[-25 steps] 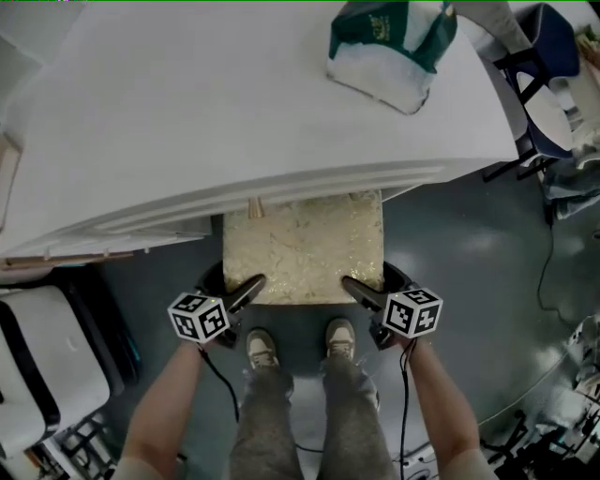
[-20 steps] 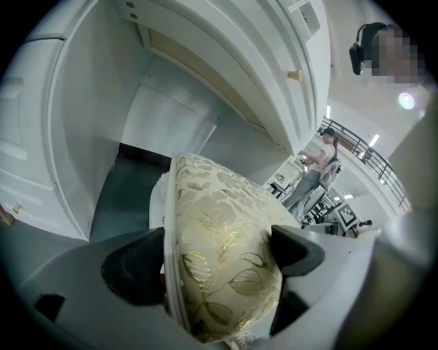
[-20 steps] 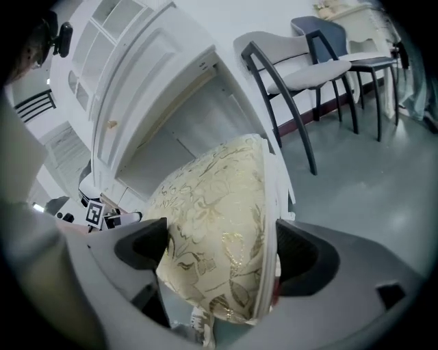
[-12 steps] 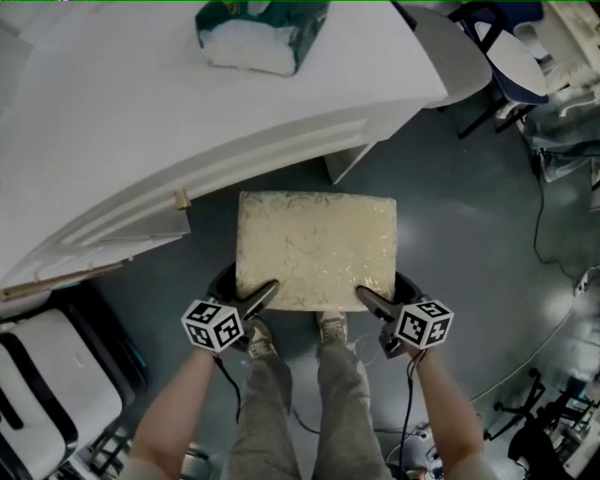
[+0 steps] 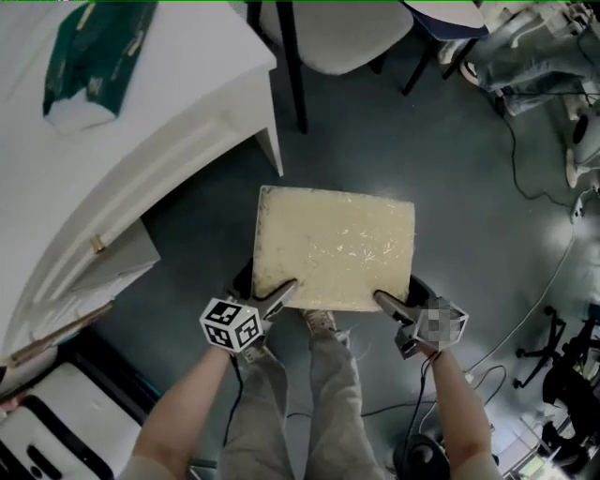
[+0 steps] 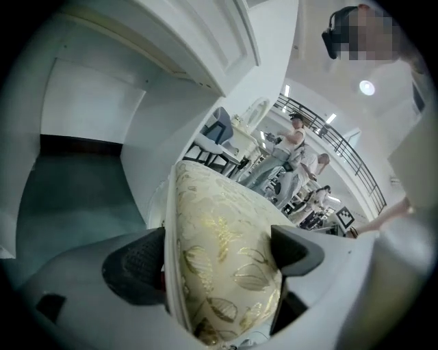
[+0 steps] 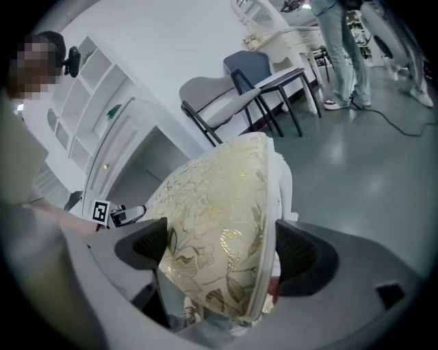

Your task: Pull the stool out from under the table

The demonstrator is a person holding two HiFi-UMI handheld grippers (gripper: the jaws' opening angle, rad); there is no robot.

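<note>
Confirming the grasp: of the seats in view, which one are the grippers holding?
The cream, gold-patterned stool: the left gripper and right gripper each clamp its near edge. The grey chair with black legs stands untouched beyond it.

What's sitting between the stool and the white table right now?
Only grey floor, bare, lies between the cream gold-patterned cushioned stool and the white table; the head view shows them apart.

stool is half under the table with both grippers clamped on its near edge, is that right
Not quite. The stool stands fully clear of the table, out on the open floor; the head view shows it. The left gripper and right gripper are indeed both clamped on its near edge.
</note>
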